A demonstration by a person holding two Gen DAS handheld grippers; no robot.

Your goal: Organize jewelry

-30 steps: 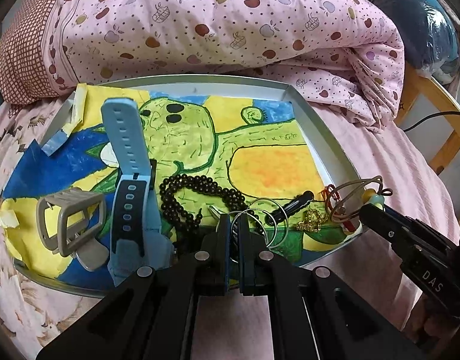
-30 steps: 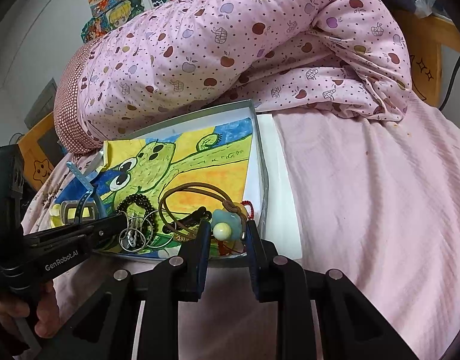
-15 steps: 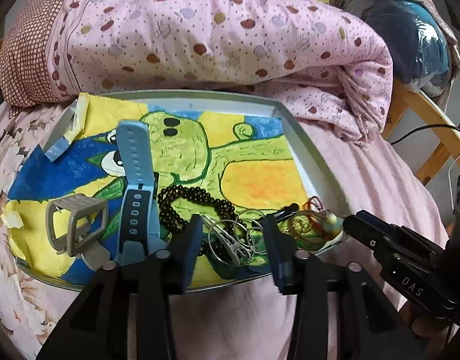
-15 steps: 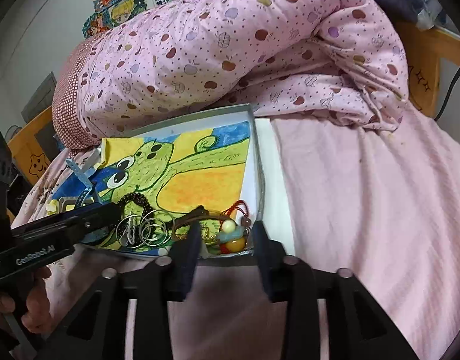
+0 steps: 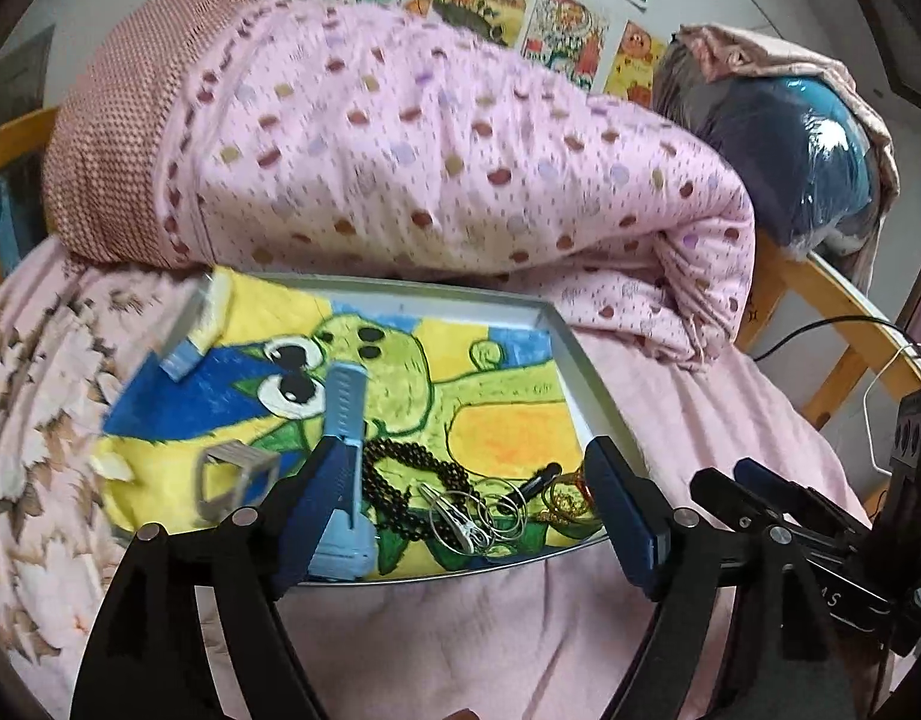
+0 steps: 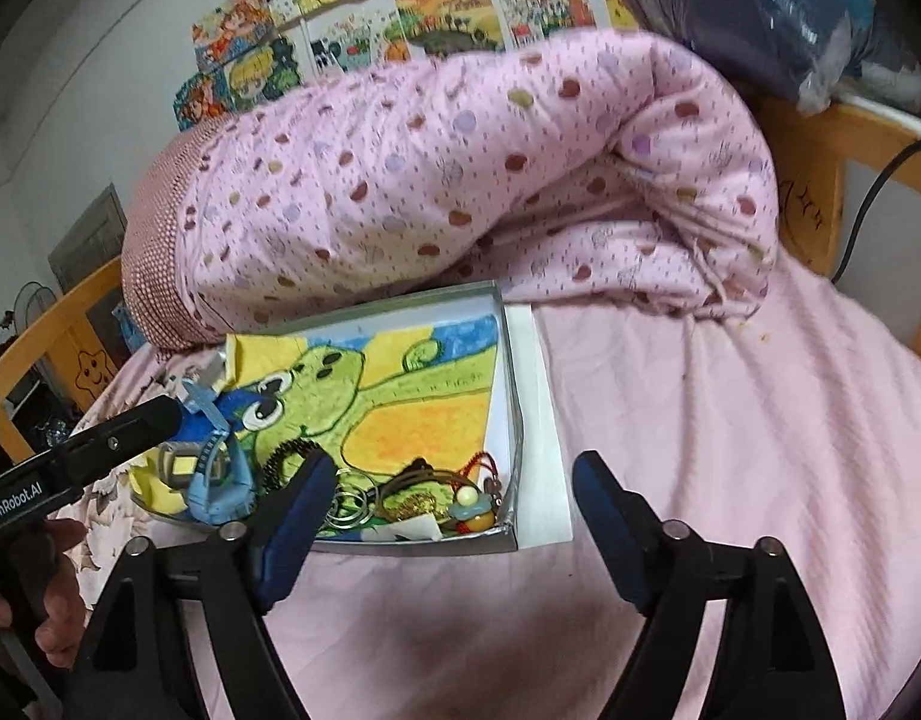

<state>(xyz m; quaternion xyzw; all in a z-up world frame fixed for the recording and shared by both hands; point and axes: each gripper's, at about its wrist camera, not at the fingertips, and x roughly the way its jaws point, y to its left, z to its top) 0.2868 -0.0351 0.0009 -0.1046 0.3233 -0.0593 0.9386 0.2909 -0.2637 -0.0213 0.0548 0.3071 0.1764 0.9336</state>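
Note:
A shallow grey tray with a frog drawing inside lies on the pink bed; it also shows in the right wrist view. At its near edge lie a blue watch, a grey buckle, a black bead bracelet, silver rings, a gold chain and a cord with a yellow bead charm. My left gripper is open and empty, held back over the tray's near edge. My right gripper is open and empty, just before the tray's near right corner.
A rolled pink dotted quilt lies behind the tray. A wooden bed rail and a blue wrapped bundle stand at the right. Pink sheet spreads to the right of the tray. Drawings hang on the wall.
Both grippers have opened wide and pulled back from the tray. The left let go of the silver rings; the right let go of the bead charm, which now lies in the tray's corner.

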